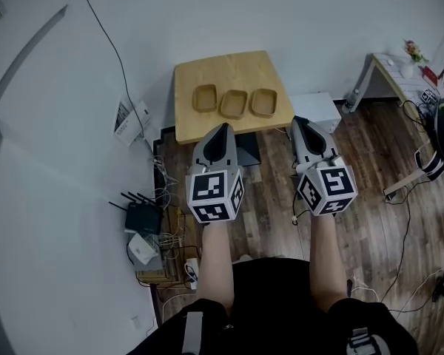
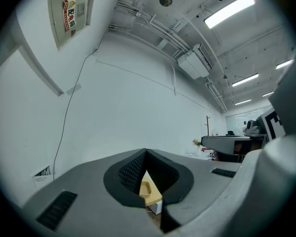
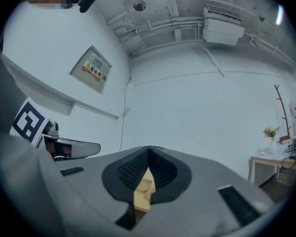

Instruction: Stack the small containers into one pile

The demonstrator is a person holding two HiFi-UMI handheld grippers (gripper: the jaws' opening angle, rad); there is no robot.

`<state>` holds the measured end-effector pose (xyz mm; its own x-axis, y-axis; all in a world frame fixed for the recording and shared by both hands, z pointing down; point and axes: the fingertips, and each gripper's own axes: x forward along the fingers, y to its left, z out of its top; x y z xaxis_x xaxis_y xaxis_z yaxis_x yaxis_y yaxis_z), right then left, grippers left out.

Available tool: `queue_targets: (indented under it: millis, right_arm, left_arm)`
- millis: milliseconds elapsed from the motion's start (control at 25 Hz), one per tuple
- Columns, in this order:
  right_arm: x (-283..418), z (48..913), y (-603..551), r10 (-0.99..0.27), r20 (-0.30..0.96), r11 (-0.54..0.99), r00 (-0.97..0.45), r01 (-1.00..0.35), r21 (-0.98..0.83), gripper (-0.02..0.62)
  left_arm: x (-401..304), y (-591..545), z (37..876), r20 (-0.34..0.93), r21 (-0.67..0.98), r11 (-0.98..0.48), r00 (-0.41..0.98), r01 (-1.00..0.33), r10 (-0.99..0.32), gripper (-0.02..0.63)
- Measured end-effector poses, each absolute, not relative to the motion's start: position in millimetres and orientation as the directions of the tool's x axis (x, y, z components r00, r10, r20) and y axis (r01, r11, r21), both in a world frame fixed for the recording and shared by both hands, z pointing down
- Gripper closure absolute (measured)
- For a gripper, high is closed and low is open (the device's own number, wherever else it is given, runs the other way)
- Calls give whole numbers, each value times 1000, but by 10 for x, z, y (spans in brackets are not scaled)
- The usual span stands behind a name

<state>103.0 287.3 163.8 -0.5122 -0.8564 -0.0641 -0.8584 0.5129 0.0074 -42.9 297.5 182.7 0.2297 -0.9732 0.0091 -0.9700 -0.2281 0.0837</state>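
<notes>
Here, three containers [image 1: 233, 103] sit unstacked in a row on the table [image 1: 214, 69]. The left gripper [image 1: 222, 127] and right gripper [image 1: 299, 120] hover by its near edge, each with jaws closed tip to tip, gripping nothing.

Square pale wooden table [image 1: 200, 128]: smooth, matt. Three tan shallow wooden containers [image 1: 233, 103]: smooth, matt. Dark plank floor [image 1: 370, 161]: wood, slight sheen. Shell of left gripper [image 2: 146, 153]: grey matt plastic; pads [image 2: 131, 172] black, knobbly.

Wooden table [image 1: 229, 69]: three small containers [image 1: 233, 103] in row.
</notes>
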Motion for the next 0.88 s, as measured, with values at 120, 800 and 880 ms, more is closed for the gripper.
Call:
queue_targets:
  millis: [120,800,880]
  right_arm:
    - [846,1618,2891,-849,-80,524,-523,-852,13,591]
    - [337,1380,2471,-784,-170,608,-597,-794,-16,591]
    - [317,1350,2312,-778,-179,615,-602,-789,-17,591]
  left_arm:
    - [-586,2995,1800,-3,75,-225,226,-971,-974,604]
    - [-1110,2681,1634,-68,74,-185,180,-980,-981,604]
    - [-1155,2531,1612,-69,63,-174,170,-983,-983,604]
